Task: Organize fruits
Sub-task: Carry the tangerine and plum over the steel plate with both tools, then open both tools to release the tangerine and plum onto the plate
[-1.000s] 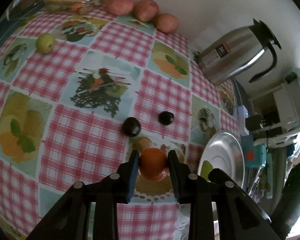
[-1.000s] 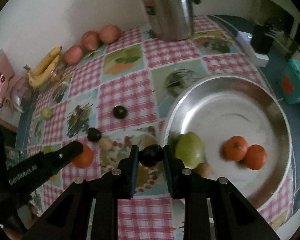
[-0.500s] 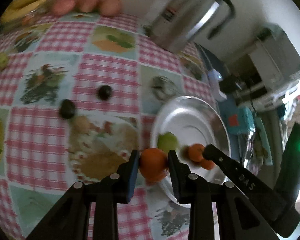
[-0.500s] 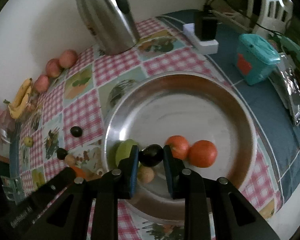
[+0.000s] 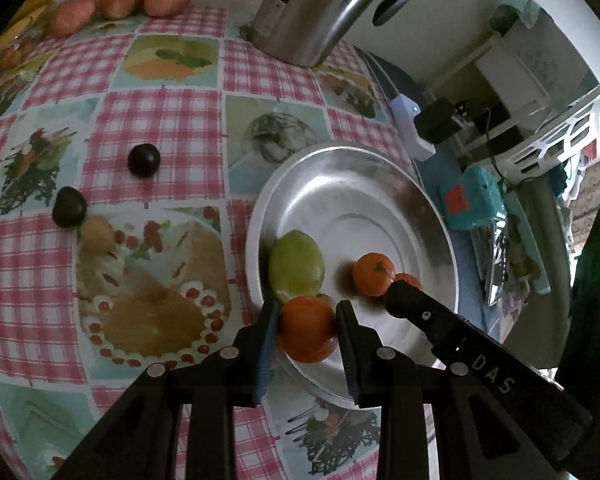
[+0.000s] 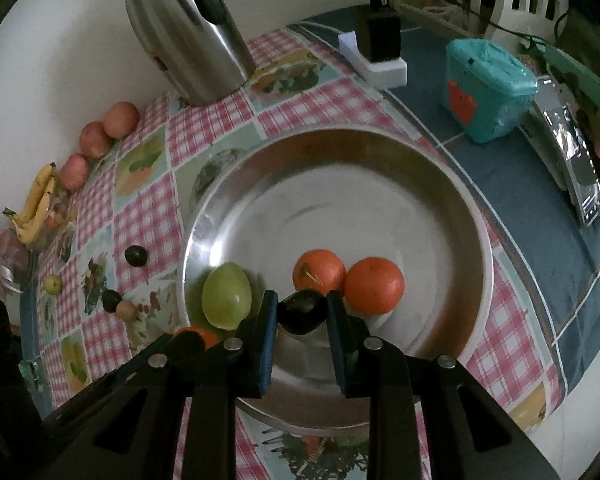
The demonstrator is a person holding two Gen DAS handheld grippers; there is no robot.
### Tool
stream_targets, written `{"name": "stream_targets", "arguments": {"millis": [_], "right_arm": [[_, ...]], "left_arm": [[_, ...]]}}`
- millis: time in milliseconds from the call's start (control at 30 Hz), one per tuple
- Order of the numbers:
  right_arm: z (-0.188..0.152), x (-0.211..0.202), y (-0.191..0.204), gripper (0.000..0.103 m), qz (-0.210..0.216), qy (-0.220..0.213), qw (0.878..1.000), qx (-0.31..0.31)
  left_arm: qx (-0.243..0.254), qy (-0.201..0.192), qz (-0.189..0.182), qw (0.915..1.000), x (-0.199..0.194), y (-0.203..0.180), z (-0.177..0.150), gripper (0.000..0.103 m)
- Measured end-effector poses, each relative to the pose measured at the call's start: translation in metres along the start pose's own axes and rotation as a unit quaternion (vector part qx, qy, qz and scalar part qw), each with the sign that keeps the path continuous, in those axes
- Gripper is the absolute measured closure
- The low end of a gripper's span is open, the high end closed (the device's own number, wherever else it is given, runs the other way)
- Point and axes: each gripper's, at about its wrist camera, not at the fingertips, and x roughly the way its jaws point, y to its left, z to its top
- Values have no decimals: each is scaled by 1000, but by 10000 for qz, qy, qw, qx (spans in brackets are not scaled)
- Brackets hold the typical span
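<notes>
Both claws are loaded up right now. The left claw [image 5: 307,330] is clamped tight on an orange [image 5: 306,328], hanging over the near rim of the metal plate [image 6: 452,216] just beside the green pear [image 6: 226,300]. The right claw [image 6: 302,312] is squeezed onto a dark plum [image 6: 302,311] over the plate, close to two oranges [image 6: 352,280] sitting in it. Two more dark plums [image 5: 104,184] and a small brown fruit [image 5: 96,234] sit on the checkered bench [image 5: 148,120], with a steel jug [image 6: 188,32] at the back.
</notes>
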Motion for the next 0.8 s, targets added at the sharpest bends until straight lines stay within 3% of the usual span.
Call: {"name": "stream_targets", "arguments": {"millis": [800], "right_arm": [[-4, 17, -6, 77, -92, 394, 9990, 202]], "left_arm": [[-70, 154, 40, 9998, 8, 3, -1, 68]]}}
